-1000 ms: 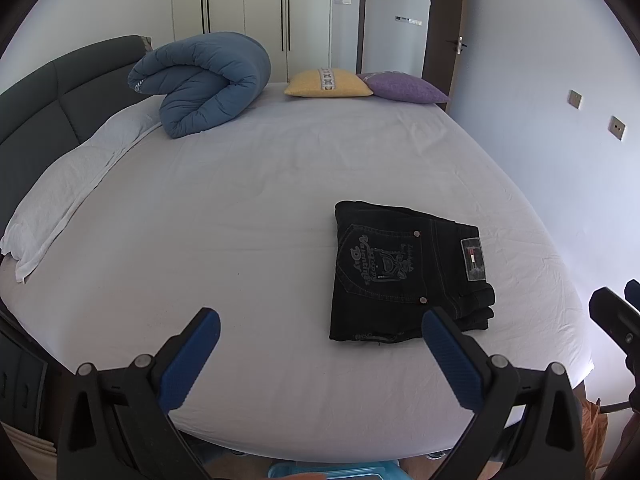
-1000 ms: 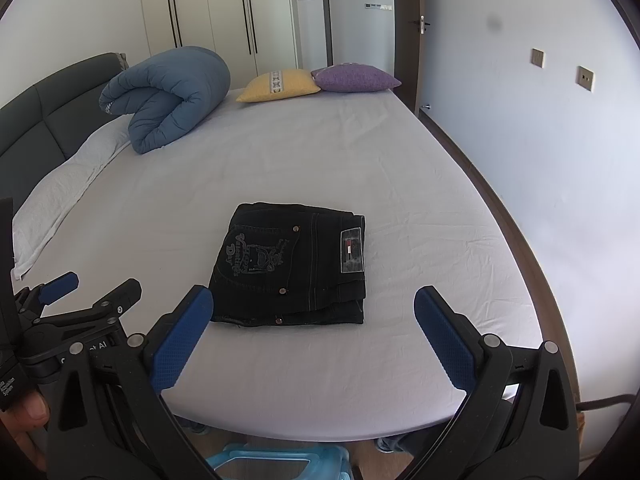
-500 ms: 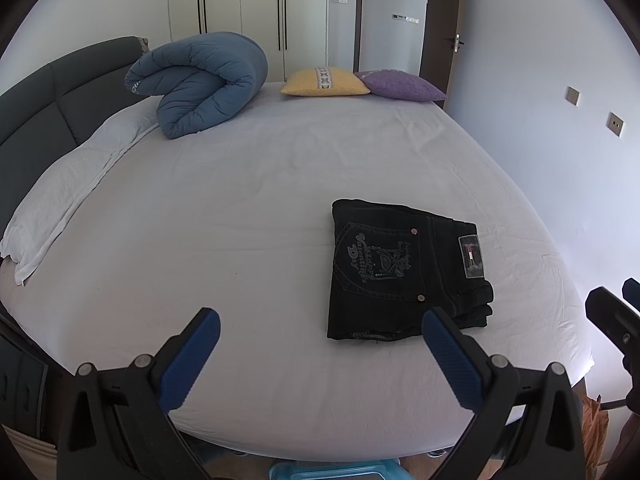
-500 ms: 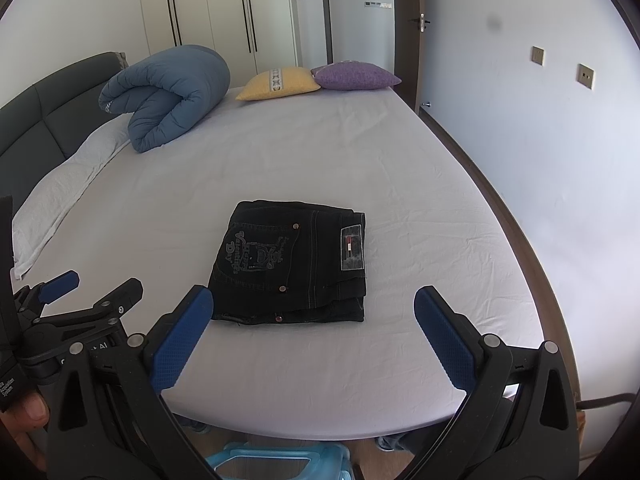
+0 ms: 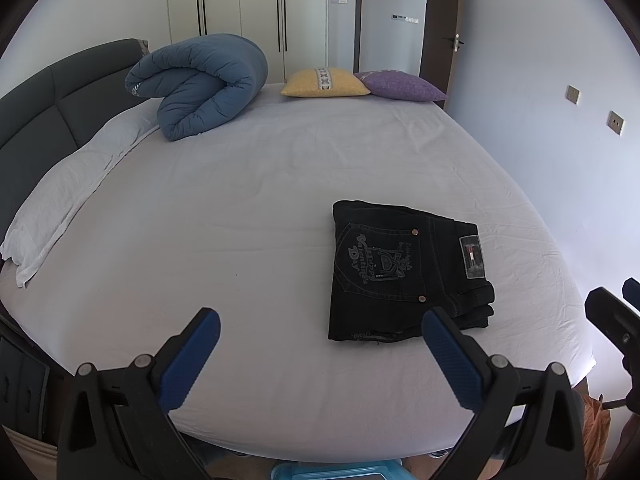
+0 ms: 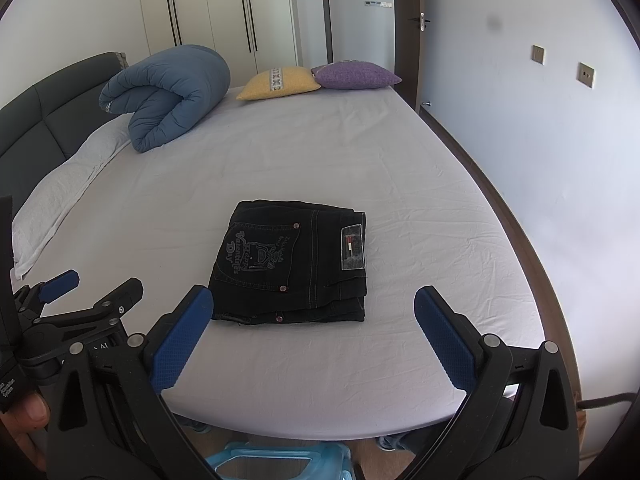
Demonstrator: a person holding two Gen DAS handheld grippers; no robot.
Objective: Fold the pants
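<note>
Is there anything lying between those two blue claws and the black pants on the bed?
Nothing visible. Only bare white sheet separates the open right gripper and open left gripper from the folded pants.

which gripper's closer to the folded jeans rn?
Right, slightly. The right gripper is centred in front of the jeans; the left gripper sits off their left side. Both open, neither touching.

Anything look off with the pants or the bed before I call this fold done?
Nothing stands out. The black pants lie in a compact folded stack on the bed sheet, with only the lower layers peeking out slightly at the near right corner. Both grippers are open and clear.
</note>
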